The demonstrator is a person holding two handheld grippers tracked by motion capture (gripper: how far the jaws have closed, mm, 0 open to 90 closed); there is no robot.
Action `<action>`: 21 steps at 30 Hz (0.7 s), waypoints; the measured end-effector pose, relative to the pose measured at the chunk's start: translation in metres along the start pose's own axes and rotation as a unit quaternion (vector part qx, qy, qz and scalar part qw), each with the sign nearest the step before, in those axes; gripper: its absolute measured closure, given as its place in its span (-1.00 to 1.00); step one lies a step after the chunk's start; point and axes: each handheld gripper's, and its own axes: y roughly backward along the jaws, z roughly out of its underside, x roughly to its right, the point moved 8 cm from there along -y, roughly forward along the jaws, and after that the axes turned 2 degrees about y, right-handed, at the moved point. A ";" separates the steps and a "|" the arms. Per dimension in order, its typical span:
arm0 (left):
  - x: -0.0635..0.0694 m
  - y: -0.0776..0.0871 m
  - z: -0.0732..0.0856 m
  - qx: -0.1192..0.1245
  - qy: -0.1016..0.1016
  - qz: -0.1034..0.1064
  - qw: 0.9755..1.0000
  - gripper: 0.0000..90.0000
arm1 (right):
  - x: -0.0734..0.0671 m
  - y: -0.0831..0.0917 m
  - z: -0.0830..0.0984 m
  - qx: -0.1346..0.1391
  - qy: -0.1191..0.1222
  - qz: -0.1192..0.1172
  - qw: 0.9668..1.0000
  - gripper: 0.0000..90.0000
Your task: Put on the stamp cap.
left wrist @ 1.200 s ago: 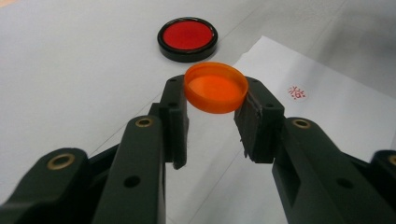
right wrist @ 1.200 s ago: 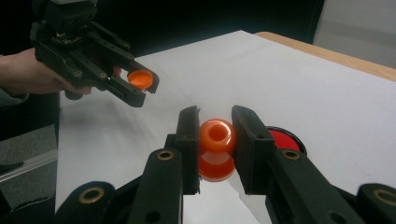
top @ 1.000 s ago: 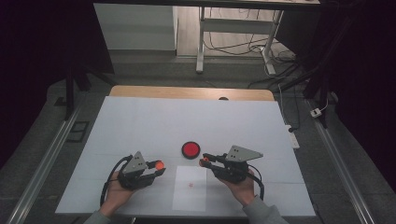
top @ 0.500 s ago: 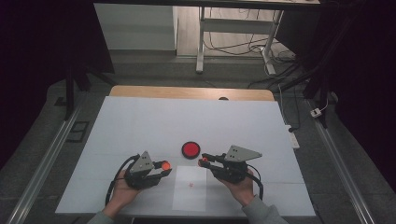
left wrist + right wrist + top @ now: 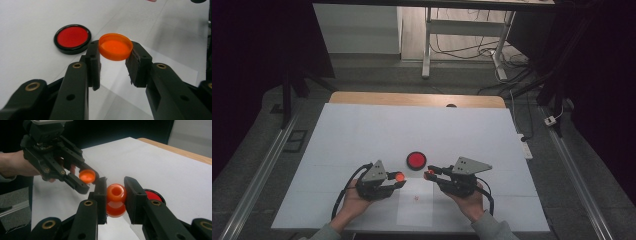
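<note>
Round orange plastic cap [image 5: 115, 46], glossy spool-shaped orange piece [image 5: 116, 199]

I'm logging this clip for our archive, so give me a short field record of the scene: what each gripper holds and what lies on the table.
left gripper: shut on orange cap, hollow side up
right gripper: shut on orange bottle, its open neck toward the left gripper
gap: cap and bottle apart, facing each other
red disc: black-rimmed, flat on the table beyond both grippers
table: white surface
</note>
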 end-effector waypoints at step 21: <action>0.013 -0.021 -0.009 -0.009 -0.017 0.018 1.000 0.43 | -0.001 -0.002 0.000 0.000 0.001 -0.001 1.000 0.60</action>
